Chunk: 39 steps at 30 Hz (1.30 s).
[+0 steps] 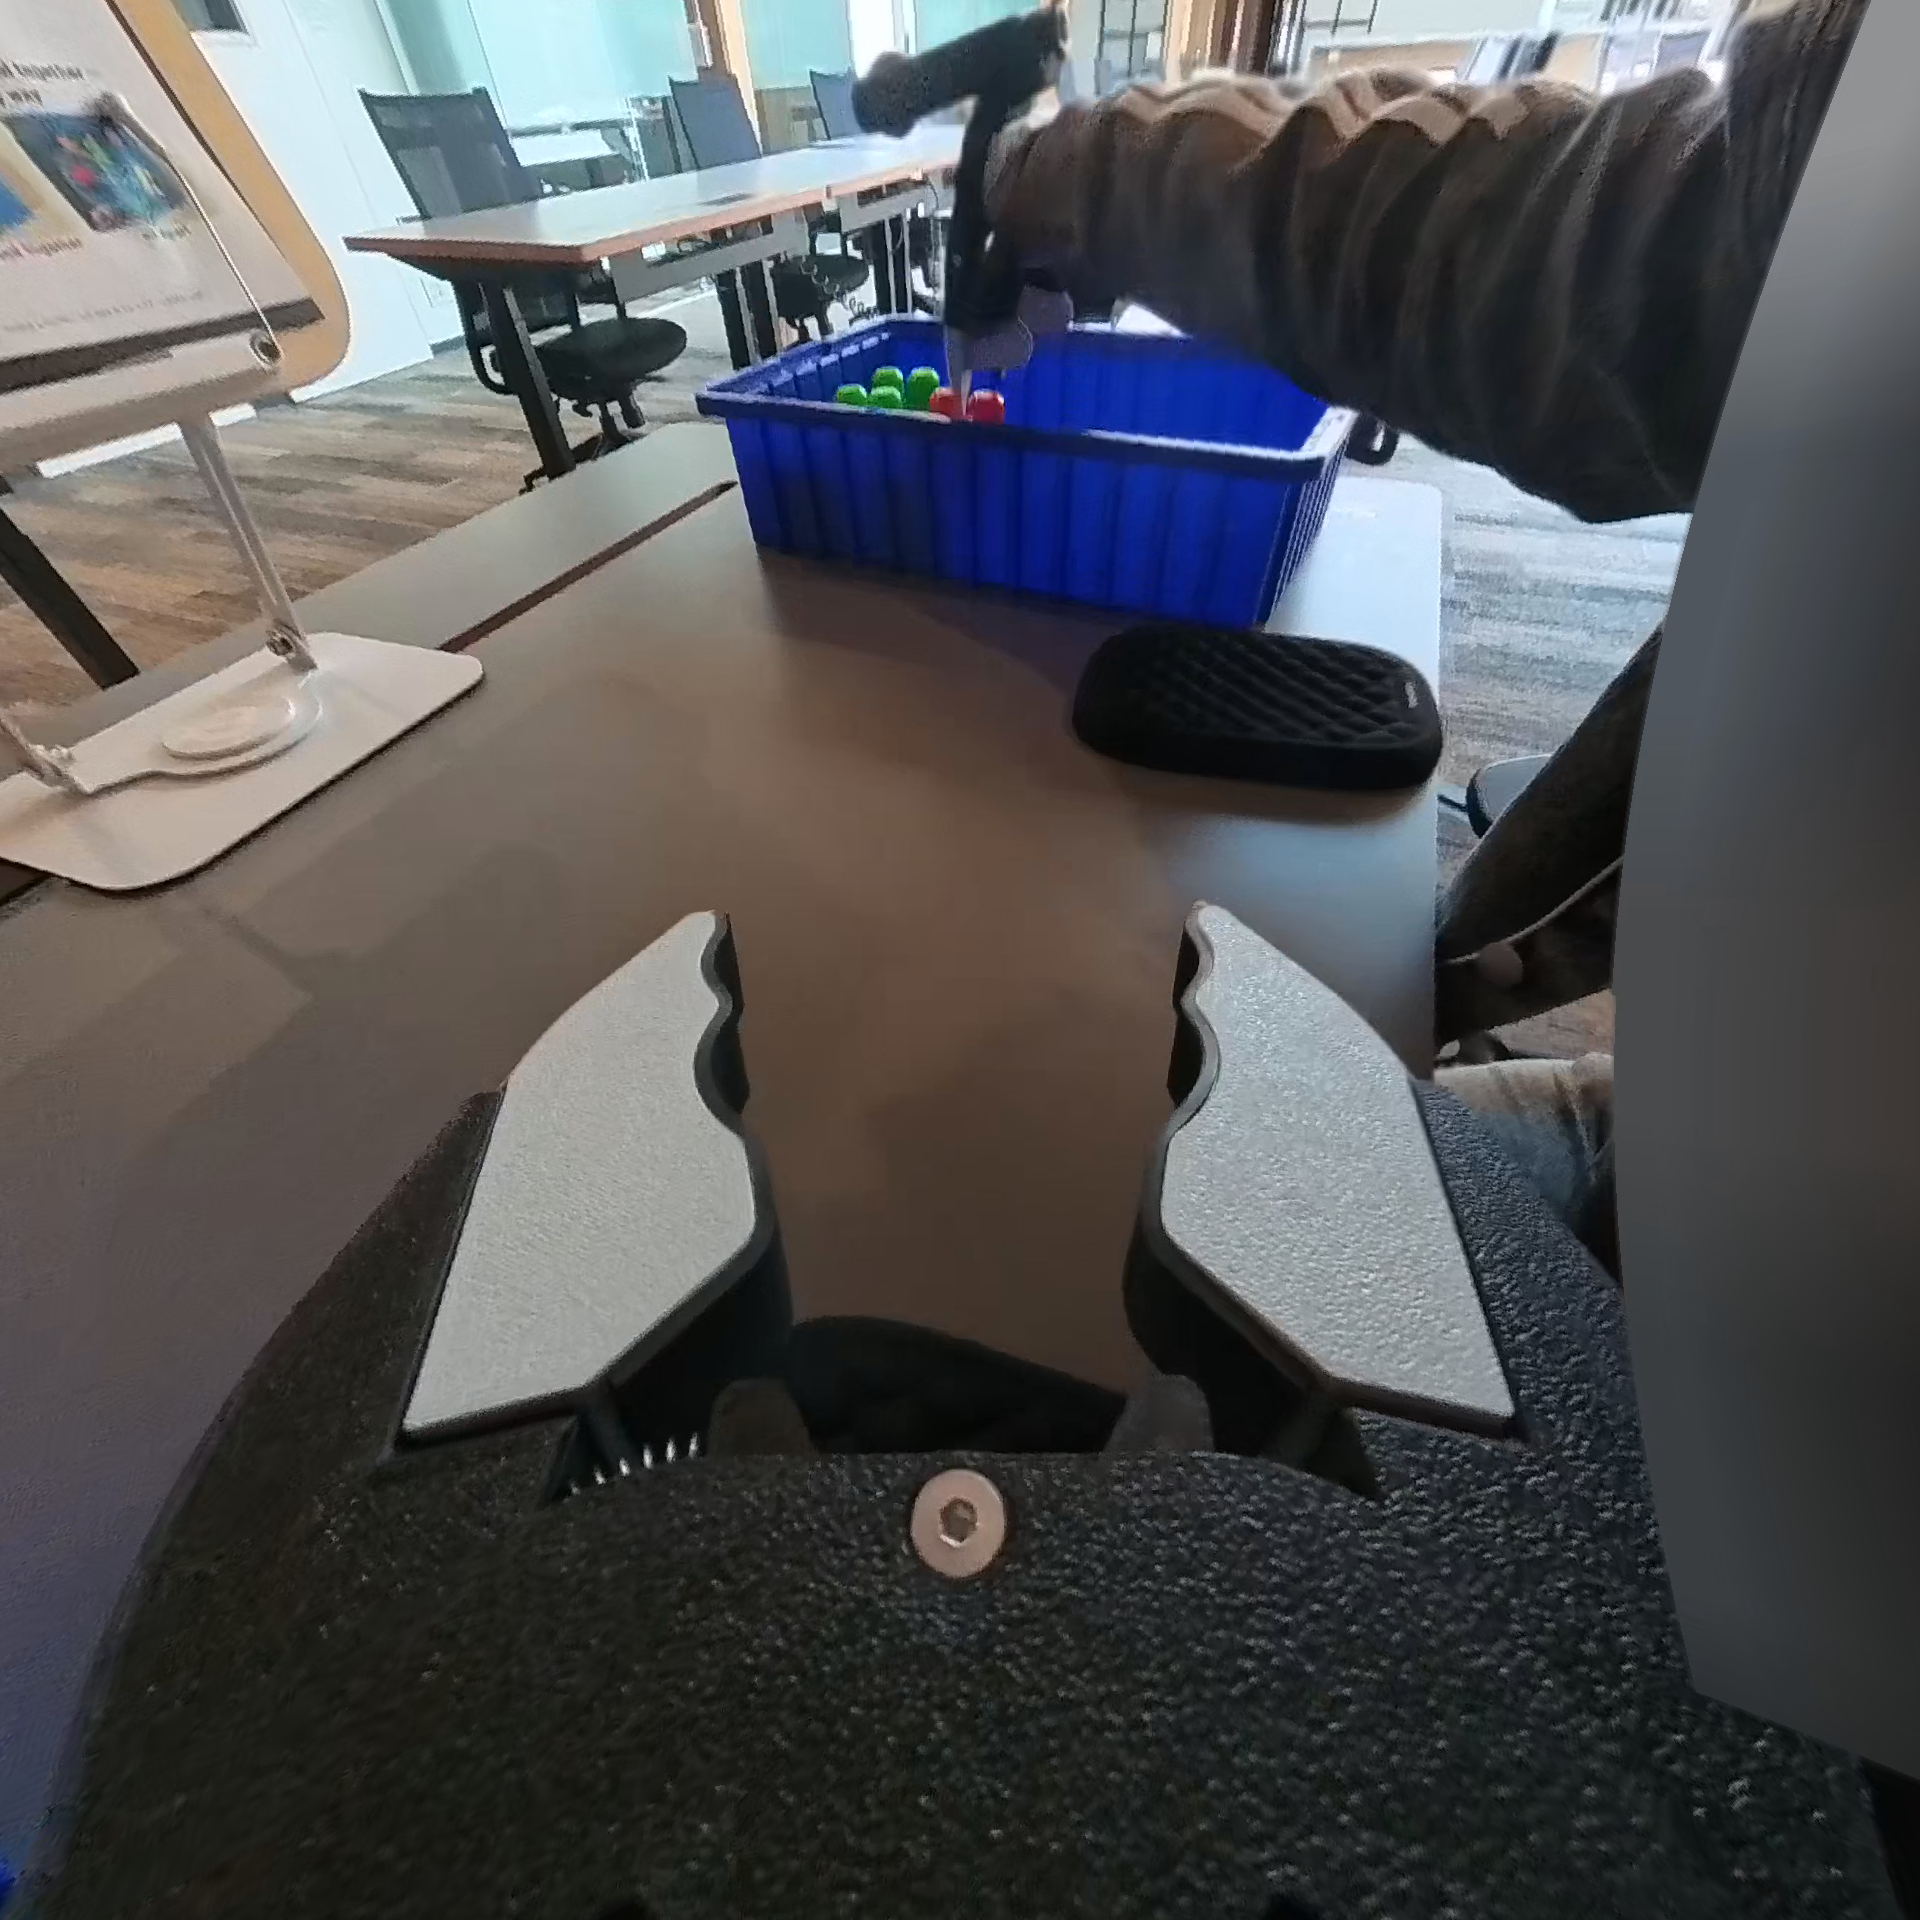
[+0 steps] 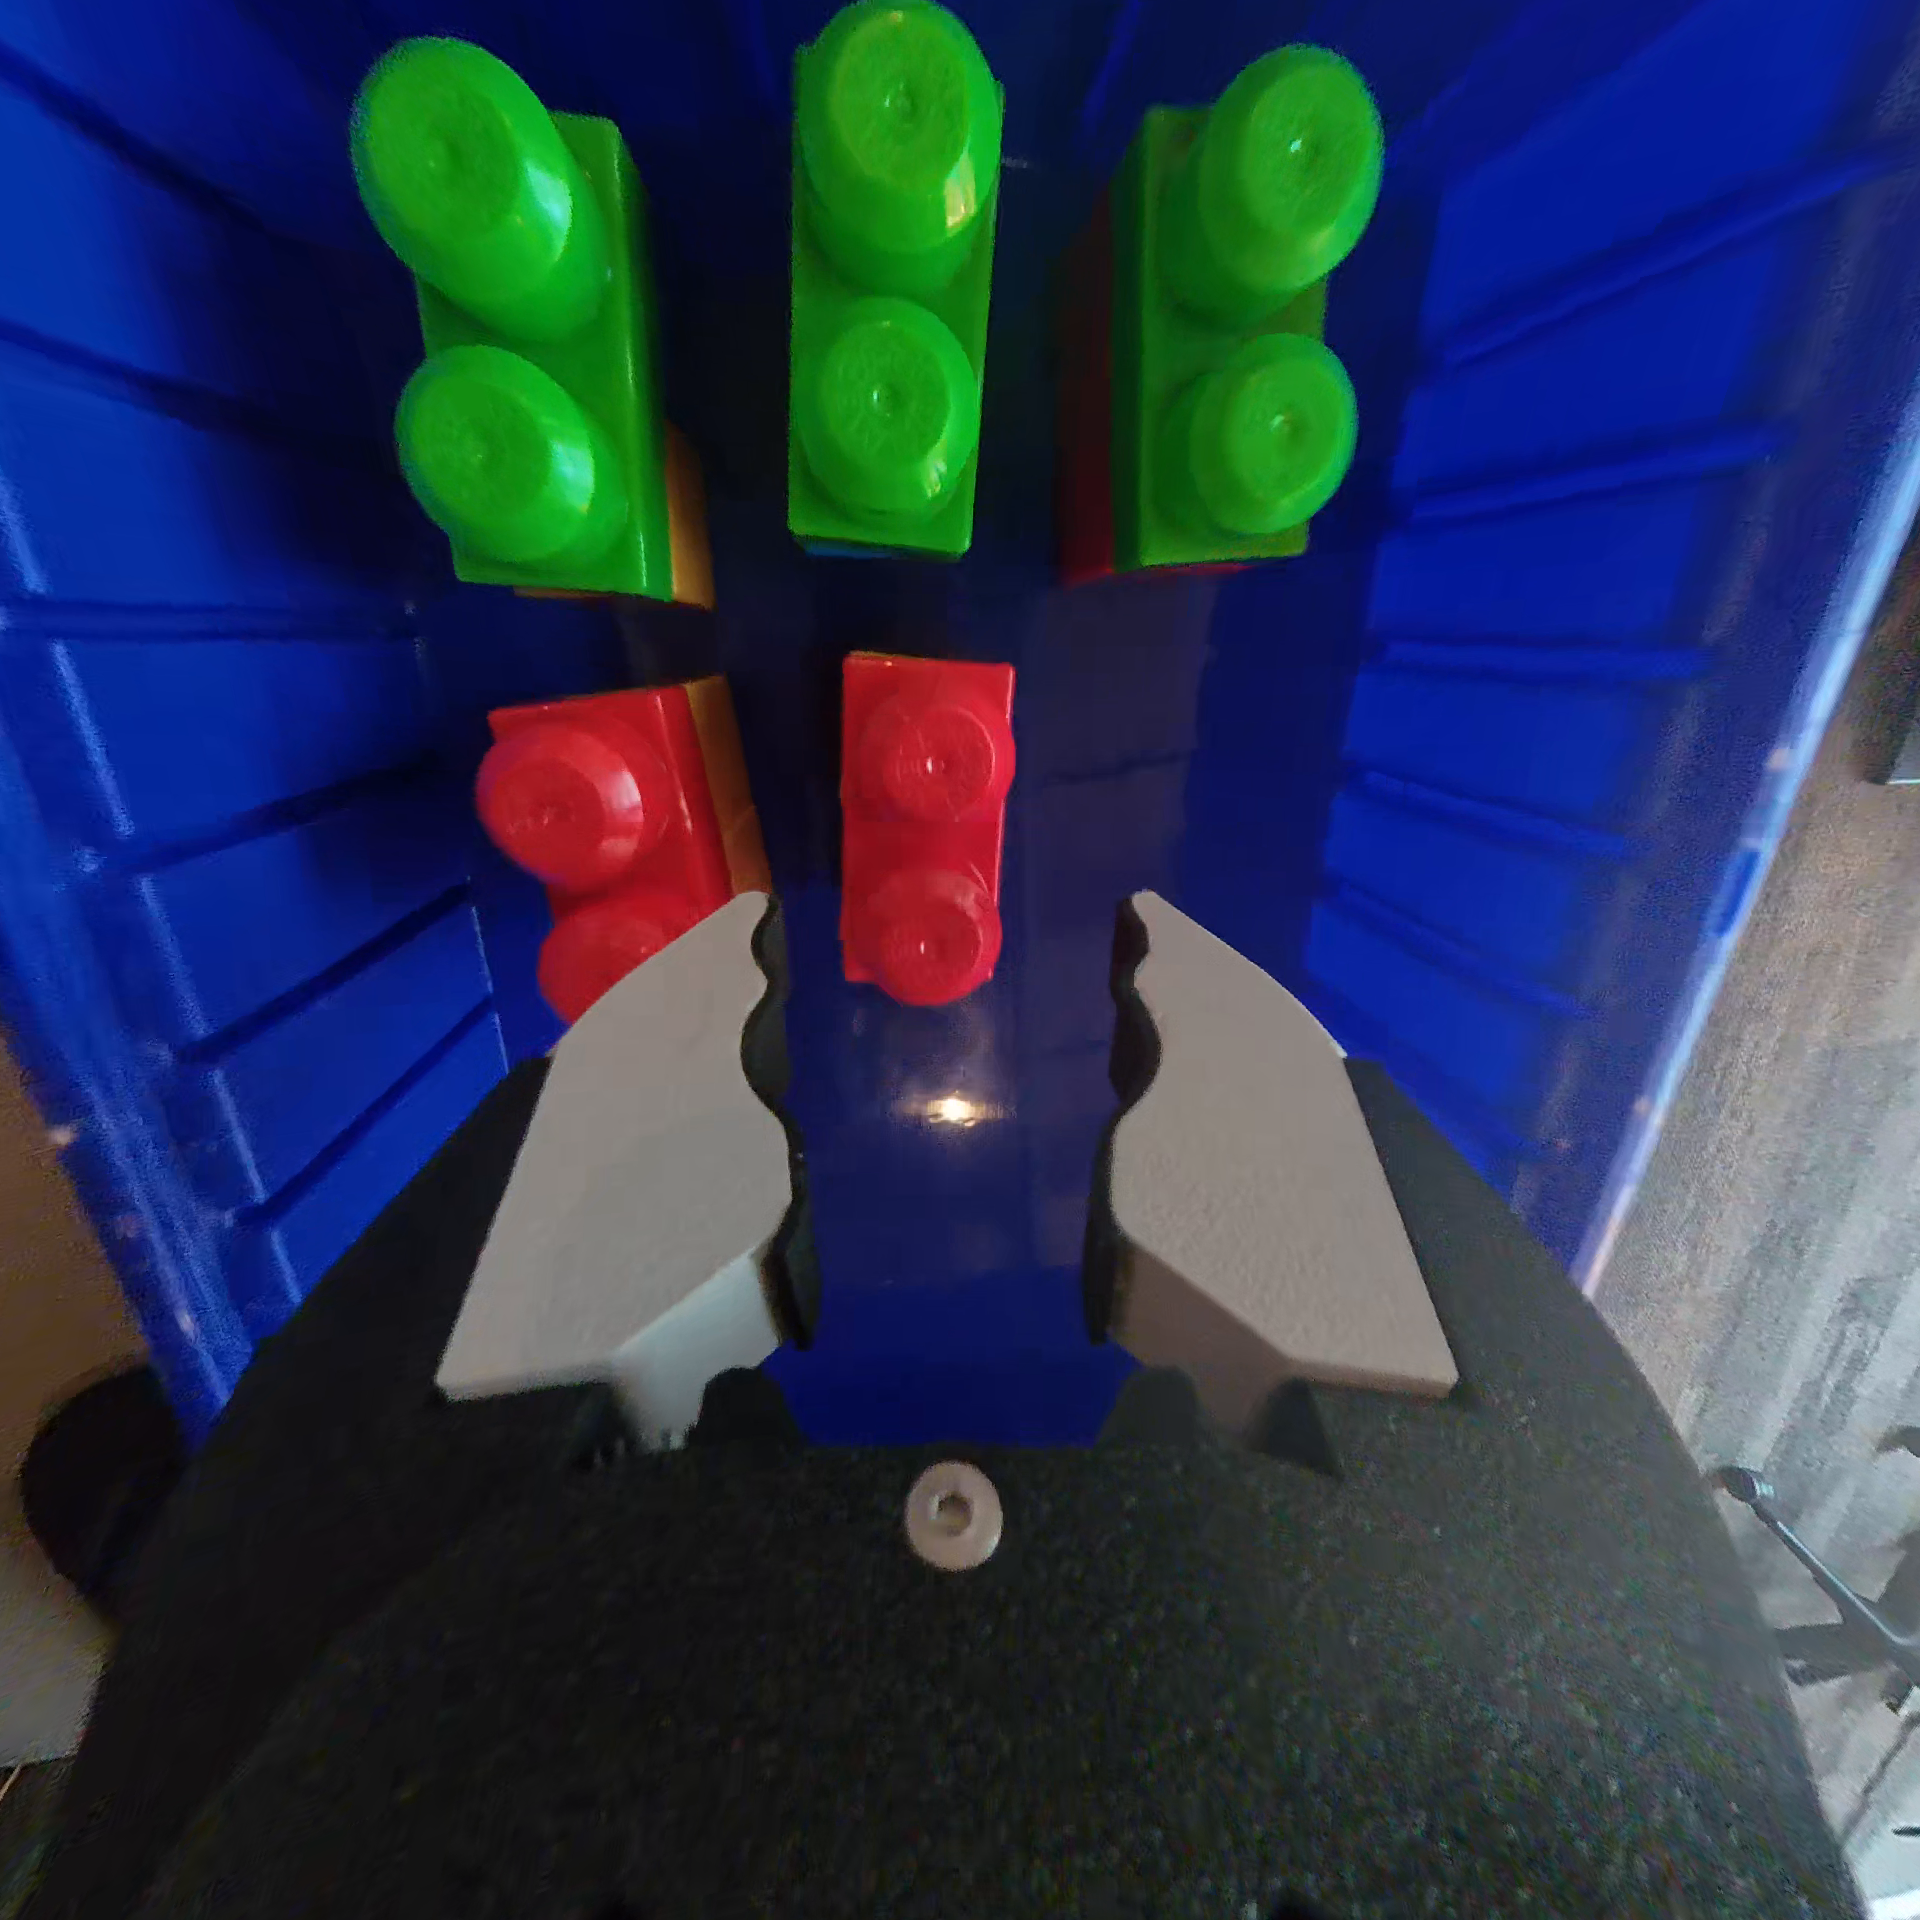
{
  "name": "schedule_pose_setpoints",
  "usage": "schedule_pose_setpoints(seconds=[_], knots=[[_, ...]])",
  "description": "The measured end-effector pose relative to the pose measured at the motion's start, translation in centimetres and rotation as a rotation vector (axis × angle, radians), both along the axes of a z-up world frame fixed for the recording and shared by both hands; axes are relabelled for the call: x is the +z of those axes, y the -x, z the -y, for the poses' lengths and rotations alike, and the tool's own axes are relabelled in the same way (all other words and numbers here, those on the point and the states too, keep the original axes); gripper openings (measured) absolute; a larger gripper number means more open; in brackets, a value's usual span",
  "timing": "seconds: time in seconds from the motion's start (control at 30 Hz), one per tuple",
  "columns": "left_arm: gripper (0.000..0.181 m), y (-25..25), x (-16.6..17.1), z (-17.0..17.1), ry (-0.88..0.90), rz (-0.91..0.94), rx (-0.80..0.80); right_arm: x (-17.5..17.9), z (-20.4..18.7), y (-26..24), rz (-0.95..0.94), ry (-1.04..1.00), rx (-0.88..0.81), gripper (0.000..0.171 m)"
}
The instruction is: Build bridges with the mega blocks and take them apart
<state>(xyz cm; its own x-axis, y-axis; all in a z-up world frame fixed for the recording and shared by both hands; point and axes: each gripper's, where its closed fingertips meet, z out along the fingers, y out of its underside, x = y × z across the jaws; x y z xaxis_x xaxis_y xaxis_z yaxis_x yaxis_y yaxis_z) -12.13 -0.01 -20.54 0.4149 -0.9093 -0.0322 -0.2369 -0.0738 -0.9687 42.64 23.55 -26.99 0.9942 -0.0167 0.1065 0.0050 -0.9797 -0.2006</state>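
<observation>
A blue bin stands on the dark table. In it are three green two-stud blocks on top of other blocks, and two red two-stud blocks. My right gripper is open and points down into the bin, with the nearer end of the middle red block just beyond its fingertips. Its left finger covers part of the left red block. In the left wrist view the right gripper reaches into the bin above the blocks. My left gripper is open and empty over the table.
A black padded wrist rest lies near the bin. A white tablet stand holds a screen at the left. A person's sleeve reaches over the bin. Office tables and chairs stand behind. About 60 cm separates my left fingertips from my right.
</observation>
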Motion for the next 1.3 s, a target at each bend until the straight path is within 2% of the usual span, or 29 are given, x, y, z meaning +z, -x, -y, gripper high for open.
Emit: schedule_pose_setpoints(seconds=[0.2, 0.5, 0.57, 0.73, 0.83, 0.9, 0.97, 1.0, 1.17, 1.3], knots=[[0.084, 0.4, 1.5, 0.1, -0.011, 0.067, 0.022, 5.2, 0.8, 1.3, 0.020, -0.147, 0.067, 0.060], [0.102, 1.4, 3.5, 0.0, -0.071, 0.115, 0.083, 13.9, 3.8, 7.7, 0.084, -0.482, 0.257, 0.064], [0.109, 1.6, 3.8, -0.2, -0.102, 0.099, 0.105, 15.8, 4.4, 9.1, 0.129, -0.613, 0.287, 0.062], [0.110, 2.0, 4.9, 0.0, -0.145, 0.124, 0.129, 21.3, 6.5, 13.3, 0.197, -1.058, 0.367, 0.058], [0.123, 2.4, 6.1, 0.0, -0.190, 0.166, 0.152, 23.9, 8.6, 15.7, 0.233, -1.293, 0.416, 0.044], [0.134, 2.7, 6.8, 0.0, -0.214, 0.186, 0.176, 25.4, 10.2, 17.3, 0.250, -1.429, 0.456, 0.045], [0.142, 2.9, 7.2, 0.0, -0.224, 0.198, 0.188, 26.6, 11.7, 18.9, 0.262, -1.552, 0.507, 0.051], [0.144, 3.0, 7.4, 0.1, -0.229, 0.209, 0.188, 27.3, 12.4, 19.8, 0.262, -1.623, 0.535, 0.060], [0.144, 3.4, 9.5, 1.3, -0.288, 0.317, 0.161, 29.8, 15.0, 22.0, 0.175, -1.859, 0.563, 0.135], [0.144, 4.6, 10.4, 1.6, -0.354, 0.285, 0.203, 30.3, 16.8, 23.7, 0.118, -1.927, 0.657, 0.147]])
